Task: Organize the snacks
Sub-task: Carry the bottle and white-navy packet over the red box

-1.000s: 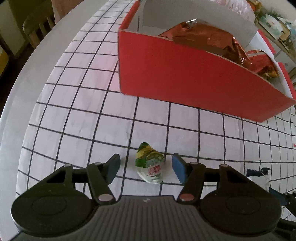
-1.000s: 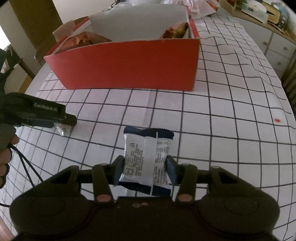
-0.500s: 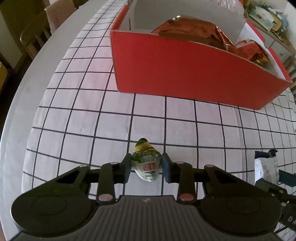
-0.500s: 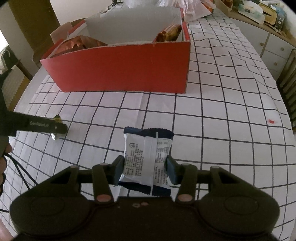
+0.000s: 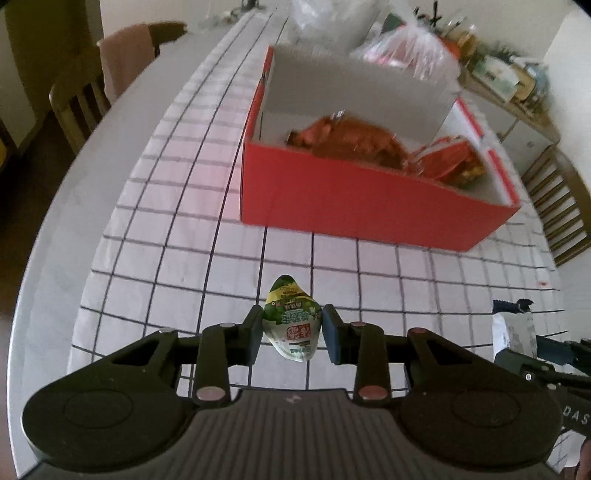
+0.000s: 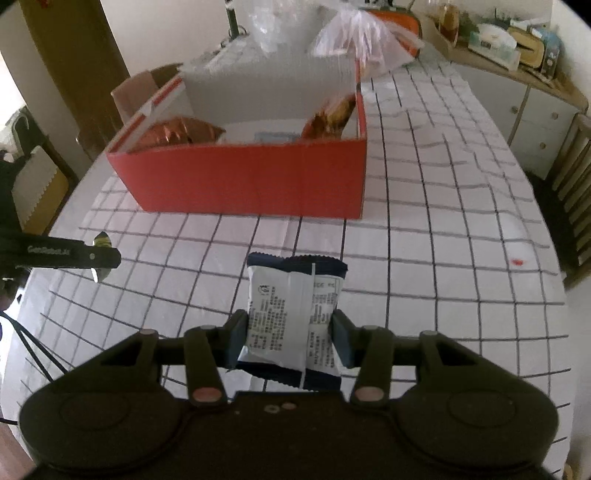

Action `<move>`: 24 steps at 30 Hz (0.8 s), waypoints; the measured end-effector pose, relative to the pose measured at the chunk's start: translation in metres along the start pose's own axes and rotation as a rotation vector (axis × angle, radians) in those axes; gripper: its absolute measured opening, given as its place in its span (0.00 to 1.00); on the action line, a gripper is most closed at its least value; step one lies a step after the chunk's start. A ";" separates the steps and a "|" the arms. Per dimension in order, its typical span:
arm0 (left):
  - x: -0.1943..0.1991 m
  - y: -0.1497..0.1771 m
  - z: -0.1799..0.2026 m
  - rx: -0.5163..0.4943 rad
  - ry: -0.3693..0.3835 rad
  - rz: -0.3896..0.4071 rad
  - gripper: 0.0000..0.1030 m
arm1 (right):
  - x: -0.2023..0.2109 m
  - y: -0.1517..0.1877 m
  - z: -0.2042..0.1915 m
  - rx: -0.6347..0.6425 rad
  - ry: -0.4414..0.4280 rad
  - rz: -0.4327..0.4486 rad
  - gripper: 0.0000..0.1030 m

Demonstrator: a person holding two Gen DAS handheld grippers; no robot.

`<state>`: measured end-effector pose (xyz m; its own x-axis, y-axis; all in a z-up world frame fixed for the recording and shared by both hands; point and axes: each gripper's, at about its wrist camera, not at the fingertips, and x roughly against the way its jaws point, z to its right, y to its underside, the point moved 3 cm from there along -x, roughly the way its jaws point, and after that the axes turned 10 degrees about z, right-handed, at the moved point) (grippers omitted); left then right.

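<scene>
Left gripper (image 5: 291, 334) clamps small green-white jelly cup (image 5: 291, 325); right gripper (image 6: 290, 338) clamps white-navy snack packet (image 6: 293, 314). Open red cardboard box (image 6: 251, 181) at 12 o'clock, grid tablecloth (image 6: 424, 240) between; clear plastic bags (image 6: 354, 33) behind.

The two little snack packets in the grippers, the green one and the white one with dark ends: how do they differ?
The green packet is a small teardrop pouch with a pointed top; the white packet is a flat rectangular pillow wrapper with crimped dark ends and looks larger. The green packet shows colourful printing with red characters; the white packet shows only small dark text. Both are pinched between gripper pads, clear of the checked tablecloth, in front of the red box.
</scene>
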<state>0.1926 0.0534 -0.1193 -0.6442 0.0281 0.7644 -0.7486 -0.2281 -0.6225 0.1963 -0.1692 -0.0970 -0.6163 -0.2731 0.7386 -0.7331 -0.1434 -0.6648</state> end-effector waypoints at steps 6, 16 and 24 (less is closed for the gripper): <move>0.027 -0.017 0.005 -0.004 0.032 0.063 0.32 | 0.024 -0.019 -0.002 0.021 0.024 0.065 0.45; 0.066 -0.057 0.016 -0.028 0.053 0.179 0.32 | 0.058 -0.064 -0.006 0.074 0.035 0.172 0.45; 0.077 -0.091 0.030 -0.054 0.058 0.252 0.32 | 0.059 -0.102 -0.007 0.095 0.047 0.230 0.45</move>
<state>0.2163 0.0470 0.0013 -0.8183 0.0329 0.5739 -0.5695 -0.1824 -0.8015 0.2329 -0.1636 0.0155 -0.7781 -0.2647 0.5696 -0.5431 -0.1722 -0.8218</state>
